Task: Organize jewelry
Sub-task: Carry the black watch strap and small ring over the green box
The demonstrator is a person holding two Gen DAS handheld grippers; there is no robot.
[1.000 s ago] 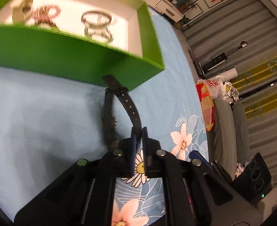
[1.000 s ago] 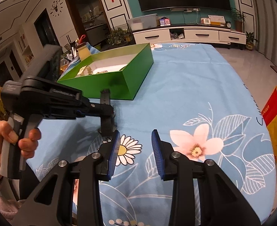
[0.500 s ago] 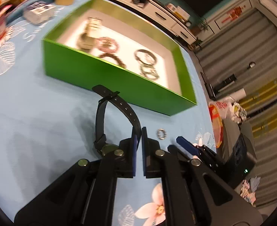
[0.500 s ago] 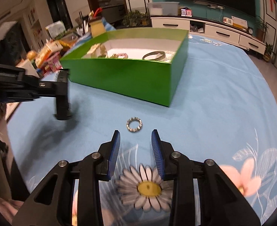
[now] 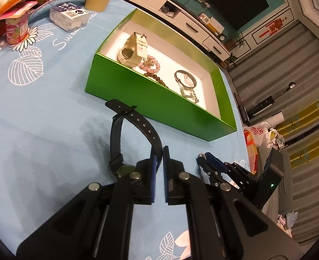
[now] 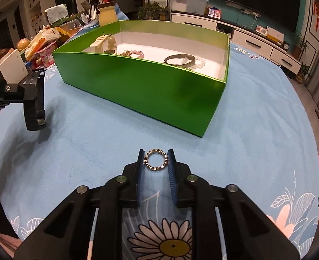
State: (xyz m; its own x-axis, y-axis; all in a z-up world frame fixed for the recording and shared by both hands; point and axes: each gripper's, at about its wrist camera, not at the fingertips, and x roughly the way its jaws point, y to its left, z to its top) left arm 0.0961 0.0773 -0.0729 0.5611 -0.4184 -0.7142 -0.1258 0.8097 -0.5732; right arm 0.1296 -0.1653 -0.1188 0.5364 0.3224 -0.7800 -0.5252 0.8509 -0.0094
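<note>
Right wrist view: the right gripper (image 6: 156, 161) is lowered to the blue flowered tablecloth (image 6: 256, 130), its two fingers standing one on each side of a small beaded ring (image 6: 156, 160) that lies flat on the cloth. The jaws look drawn in against the ring's rim; whether they press it or only touch it cannot be told. The ring has no long axis, so the grip angle matters little. The relation that governs the next move is the bearing of the green box (image 6: 146, 82): it lies straight ahead of the fingertips and a little left, its near wall well apart from the ring and standing higher than it. A carry would, by this reading, need a lift above that wall before travelling forward.

Left wrist view: the left gripper (image 5: 158, 153) is clamped on the strap of a black watch (image 5: 124, 138), which hangs off the cloth with its dial beside the left finger. The strap's long axis runs forward from the jaws toward the box (image 5: 155, 104), whose near wall lies just beyond the strap's free end. Inside are a pale watch (image 5: 133, 48), a pink bead bracelet (image 5: 151, 62) and a dark bangle (image 5: 185, 79). This left gripper sits nearer the box than the right.
</note>
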